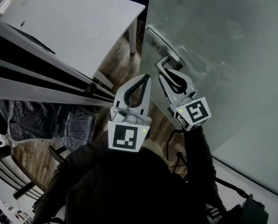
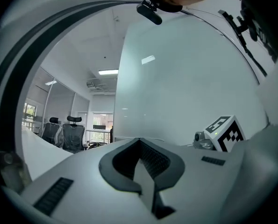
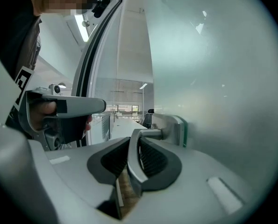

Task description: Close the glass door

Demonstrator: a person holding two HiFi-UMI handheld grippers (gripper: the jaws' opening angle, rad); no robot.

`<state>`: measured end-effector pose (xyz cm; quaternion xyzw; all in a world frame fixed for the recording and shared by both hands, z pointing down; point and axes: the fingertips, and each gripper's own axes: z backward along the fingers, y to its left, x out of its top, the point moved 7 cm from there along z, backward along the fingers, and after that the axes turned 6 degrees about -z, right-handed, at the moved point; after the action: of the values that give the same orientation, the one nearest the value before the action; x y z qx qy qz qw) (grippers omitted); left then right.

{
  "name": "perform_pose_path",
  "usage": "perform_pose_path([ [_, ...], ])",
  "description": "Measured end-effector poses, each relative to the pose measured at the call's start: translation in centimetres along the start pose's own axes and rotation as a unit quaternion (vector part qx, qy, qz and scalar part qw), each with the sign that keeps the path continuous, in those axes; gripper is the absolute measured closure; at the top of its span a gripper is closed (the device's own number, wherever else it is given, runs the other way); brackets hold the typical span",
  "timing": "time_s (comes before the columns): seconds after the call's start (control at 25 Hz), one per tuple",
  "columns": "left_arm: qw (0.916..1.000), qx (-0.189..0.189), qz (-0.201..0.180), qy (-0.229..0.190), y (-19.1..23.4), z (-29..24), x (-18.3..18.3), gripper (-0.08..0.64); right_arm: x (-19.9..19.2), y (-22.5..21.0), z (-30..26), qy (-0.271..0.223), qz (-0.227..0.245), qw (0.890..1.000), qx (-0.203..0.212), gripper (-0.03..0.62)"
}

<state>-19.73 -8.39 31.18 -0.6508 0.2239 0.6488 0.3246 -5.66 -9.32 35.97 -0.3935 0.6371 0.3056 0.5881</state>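
Nearest me, the left gripper (image 1: 145, 78) waits spare, jaws pressed together on nothing; I hold the right gripper (image 1: 163, 73) clamped on the handle (image 1: 169, 59) by the door (image 1: 223, 55) edge, to draw it shut.

The head view is dim and cool, with murky shadow filling the lower half of the frame. At upper right the frosted glass door (image 1: 223, 55) gives back a flat grey sheen. Both gripper views are brighter, lit by ceiling strip lights (image 2: 108, 72) left of centre. They bend strongly toward dark, vignetted corners. In the right gripper view the door handle (image 3: 131, 157) at lower centre looks slightly soft.
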Motion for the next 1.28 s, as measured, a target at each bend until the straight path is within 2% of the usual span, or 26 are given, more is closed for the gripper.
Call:
perform_pose_path([
  [0.36,0.9980,0.062,-0.004,0.012,-0.7,5.8,-0.2,0.563,-1.2,5.5,-0.3,0.008,0.005,0.999,0.039,0.529],
  [0.6,0.9932,0.111,-0.003,0.035,-2.5,7.8,-0.1,0.563,-1.0,6.0,0.0,0.007,0.007,0.997,0.070,0.528],
  [0.76,0.9898,0.138,-0.004,0.032,-2.2,10.5,0.0,0.563,-1.5,7.8,0.2,0.012,0.010,0.996,0.085,0.528],
  [1.28,0.9872,0.156,-0.017,0.028,-1.3,12.5,-0.1,0.563,-3.2,10.0,-0.2,0.018,0.007,0.993,0.114,0.529],
])
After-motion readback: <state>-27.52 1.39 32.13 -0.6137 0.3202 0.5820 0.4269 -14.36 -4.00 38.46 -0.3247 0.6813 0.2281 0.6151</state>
